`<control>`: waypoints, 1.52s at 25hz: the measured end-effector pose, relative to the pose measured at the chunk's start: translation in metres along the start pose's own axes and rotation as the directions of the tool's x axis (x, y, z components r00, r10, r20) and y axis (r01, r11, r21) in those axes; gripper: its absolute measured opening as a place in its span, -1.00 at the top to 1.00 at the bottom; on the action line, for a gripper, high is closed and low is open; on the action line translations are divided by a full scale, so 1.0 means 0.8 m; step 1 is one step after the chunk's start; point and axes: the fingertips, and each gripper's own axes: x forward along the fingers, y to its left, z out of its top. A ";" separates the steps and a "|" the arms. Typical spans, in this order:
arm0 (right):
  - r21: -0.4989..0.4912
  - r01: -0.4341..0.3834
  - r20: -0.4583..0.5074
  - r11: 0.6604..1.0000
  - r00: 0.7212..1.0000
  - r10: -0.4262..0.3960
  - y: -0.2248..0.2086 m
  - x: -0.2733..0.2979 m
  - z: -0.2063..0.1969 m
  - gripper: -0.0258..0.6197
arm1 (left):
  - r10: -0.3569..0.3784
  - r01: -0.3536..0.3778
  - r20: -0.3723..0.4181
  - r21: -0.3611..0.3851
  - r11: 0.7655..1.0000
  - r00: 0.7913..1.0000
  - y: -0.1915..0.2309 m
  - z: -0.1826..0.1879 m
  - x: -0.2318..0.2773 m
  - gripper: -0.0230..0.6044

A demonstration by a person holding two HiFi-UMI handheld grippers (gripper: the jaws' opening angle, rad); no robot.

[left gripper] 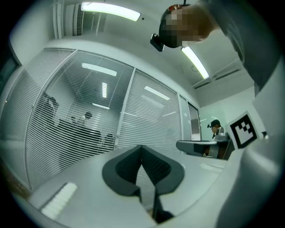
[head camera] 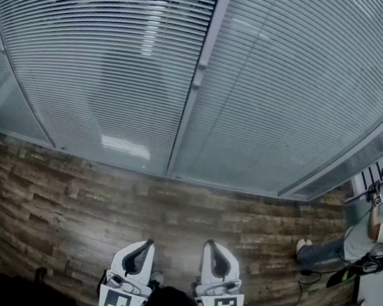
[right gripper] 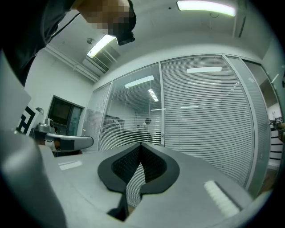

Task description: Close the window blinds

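blinds (head camera: 114, 67) cover the glass wall at 12 o'clock, well apart from both my tools. my left gripper (head camera: 146, 247) has its jaws together with nothing between them. my right gripper (head camera: 211, 243) is just beside it at 3 o'clock, jaws also together and empty. both tips point toward 12 over the wood floor (head camera: 70, 202). a white post (head camera: 201, 76) splits the blinds into two panels. in the left gripper view the left panel (left gripper: 75, 120) has slats open enough to show figures behind it. another person (head camera: 381, 227) is at 4 o'clock, near the wall's far end.
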 end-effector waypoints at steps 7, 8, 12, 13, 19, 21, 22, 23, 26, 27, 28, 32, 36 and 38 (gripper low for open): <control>-0.028 -0.008 0.009 1.000 1.000 0.009 0.009 -0.007 -0.003 0.92 | -0.009 0.009 -0.013 0.019 1.000 1.000 -0.009 -0.005 -0.010 0.93; -0.029 -0.010 0.004 1.000 1.000 0.010 0.011 -0.009 -0.005 0.92 | -0.009 0.009 -0.011 0.018 1.000 1.000 -0.011 -0.005 -0.012 0.93; -0.009 -0.020 -0.020 1.000 1.000 0.020 0.013 -0.016 -0.014 0.92 | -0.010 0.010 -0.011 0.019 1.000 1.000 -0.016 -0.008 -0.019 0.93; -0.001 -0.024 -0.022 1.000 0.999 0.024 0.013 -0.018 -0.017 0.92 | -0.007 0.008 -0.013 0.018 1.000 1.000 -0.015 -0.010 -0.022 0.93; 0.023 -0.050 -0.043 0.998 0.998 0.051 0.021 -0.031 -0.031 0.92 | 0.002 -0.002 -0.007 -0.007 1.000 1.000 -0.017 -0.017 -0.043 0.93; 0.023 -0.063 -0.045 0.998 0.997 0.064 0.025 -0.035 -0.034 0.92 | -0.002 0.002 -0.004 -0.002 1.000 1.000 -0.020 -0.017 -0.045 0.93; 0.024 -0.069 -0.048 0.997 0.996 0.070 0.026 -0.038 -0.036 0.92 | 0.004 -0.004 -0.005 -0.007 1.000 1.000 -0.020 -0.018 -0.046 0.93; 0.024 -0.075 -0.050 0.997 0.996 0.076 0.027 -0.039 -0.037 0.92 | 0.016 -0.016 -0.007 -0.019 1.000 1.000 -0.018 -0.020 -0.046 0.93; 0.025 -0.088 -0.059 0.996 0.994 0.089 0.027 -0.039 -0.043 0.92 | 0.063 -0.065 -0.029 -0.050 0.997 0.998 -0.006 -0.030 -0.048 0.93; 0.026 -0.091 -0.064 0.996 0.994 0.092 0.028 -0.038 -0.045 0.92 | 0.073 -0.075 -0.036 -0.050 0.996 0.997 -0.003 -0.032 -0.050 0.93; 0.027 -0.093 -0.068 0.995 0.993 0.095 0.028 -0.037 -0.047 0.92 | 0.080 -0.082 -0.041 -0.049 0.995 0.996 -0.002 -0.033 -0.052 0.93; 0.030 -0.104 -0.076 0.994 0.991 0.106 0.028 -0.040 -0.052 0.92 | 0.099 -0.103 -0.059 -0.058 0.993 0.993 0.001 -0.037 -0.057 0.93; 0.034 -0.095 -0.069 0.995 0.993 0.097 0.020 -0.037 -0.049 0.92 | 0.106 -0.111 -0.070 -0.060 0.992 0.992 0.004 -0.038 -0.049 0.93; 0.041 -0.084 -0.068 0.996 0.994 0.087 0.016 -0.036 -0.050 0.92 | 0.090 -0.094 -0.073 -0.054 0.994 0.993 0.000 -0.038 -0.044 0.93</control>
